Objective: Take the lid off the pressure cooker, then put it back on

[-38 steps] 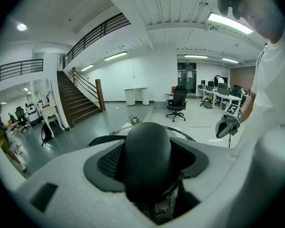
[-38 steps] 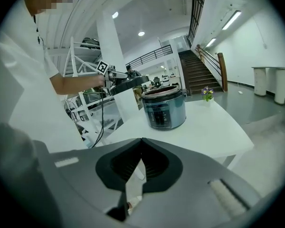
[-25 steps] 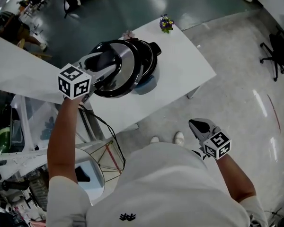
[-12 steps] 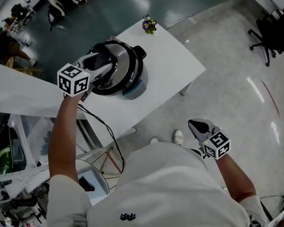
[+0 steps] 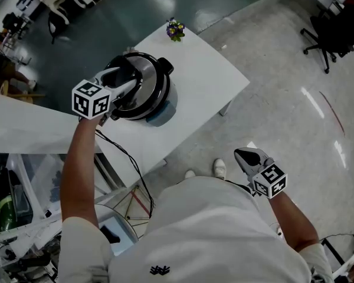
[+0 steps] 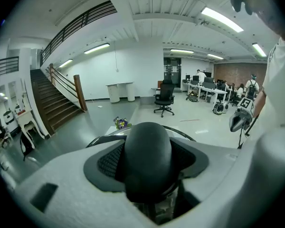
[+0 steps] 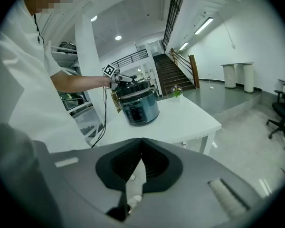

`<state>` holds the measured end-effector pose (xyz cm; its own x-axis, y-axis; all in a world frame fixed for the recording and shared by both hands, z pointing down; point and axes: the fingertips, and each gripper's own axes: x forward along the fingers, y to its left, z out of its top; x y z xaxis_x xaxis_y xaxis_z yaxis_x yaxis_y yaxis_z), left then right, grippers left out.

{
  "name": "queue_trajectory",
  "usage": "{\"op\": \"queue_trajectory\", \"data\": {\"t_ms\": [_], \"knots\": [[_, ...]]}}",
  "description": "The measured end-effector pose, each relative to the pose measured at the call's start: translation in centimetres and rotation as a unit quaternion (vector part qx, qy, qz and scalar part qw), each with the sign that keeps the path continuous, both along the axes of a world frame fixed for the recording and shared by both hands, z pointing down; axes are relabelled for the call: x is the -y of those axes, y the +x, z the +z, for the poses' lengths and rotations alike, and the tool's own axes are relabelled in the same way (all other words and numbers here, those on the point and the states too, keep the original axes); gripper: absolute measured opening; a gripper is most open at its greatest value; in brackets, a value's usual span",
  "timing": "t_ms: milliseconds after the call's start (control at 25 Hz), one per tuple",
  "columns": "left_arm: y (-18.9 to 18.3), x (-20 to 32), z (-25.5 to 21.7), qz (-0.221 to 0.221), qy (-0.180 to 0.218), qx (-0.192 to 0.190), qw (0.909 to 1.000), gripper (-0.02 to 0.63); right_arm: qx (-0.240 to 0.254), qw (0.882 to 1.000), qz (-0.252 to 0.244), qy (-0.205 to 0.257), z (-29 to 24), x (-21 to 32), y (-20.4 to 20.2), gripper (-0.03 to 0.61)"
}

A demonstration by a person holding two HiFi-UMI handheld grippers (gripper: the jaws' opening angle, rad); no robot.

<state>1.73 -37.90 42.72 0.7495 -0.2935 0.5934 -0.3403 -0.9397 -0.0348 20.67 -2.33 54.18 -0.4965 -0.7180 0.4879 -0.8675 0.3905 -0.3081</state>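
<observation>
The left hand-held gripper (image 5: 125, 82) pinched the knob (image 6: 147, 156) of the lid (image 5: 148, 75) resting on the pressure cooker (image 7: 140, 109) on the bench (image 5: 200, 75), probably to steer it, while the right hand-held gripper (image 5: 251, 157) hung unneeded, jaws pressed together.

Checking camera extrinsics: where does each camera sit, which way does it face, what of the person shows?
Head view: on the head, steeply down at pressure cooker on table; left arm, right arm, torso, left tongs, right tongs show.
Left gripper view: on left tongs, along jaws shut on lid handle; torso at right.
Right gripper view: on right tongs, jaws together, facing table; left arm shows.
Shared: each gripper view sees the other tongs.
</observation>
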Motion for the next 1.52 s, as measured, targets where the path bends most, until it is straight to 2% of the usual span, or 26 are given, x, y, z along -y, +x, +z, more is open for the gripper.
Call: {"op": "queue_trajectory", "data": {"t_ms": [800,1360,1520], "knots": [[0.2,0.7,2.2,0.013,-0.016,-0.006,0.9998,0.287,-0.007,1.000,-0.003,-0.017,0.2,0.5,0.0,0.012],[0.2,0.7,2.2,0.010,-0.013,-0.009,0.9998,0.290,-0.004,1.000,-0.025,-0.015,0.1,1.2,-0.5,0.012],[0.1,1.0,2.2,0.000,-0.003,-0.005,1.0000,0.309,-0.003,0.999,-0.029,-0.013,0.1,1.3,-0.4,0.012]]}}
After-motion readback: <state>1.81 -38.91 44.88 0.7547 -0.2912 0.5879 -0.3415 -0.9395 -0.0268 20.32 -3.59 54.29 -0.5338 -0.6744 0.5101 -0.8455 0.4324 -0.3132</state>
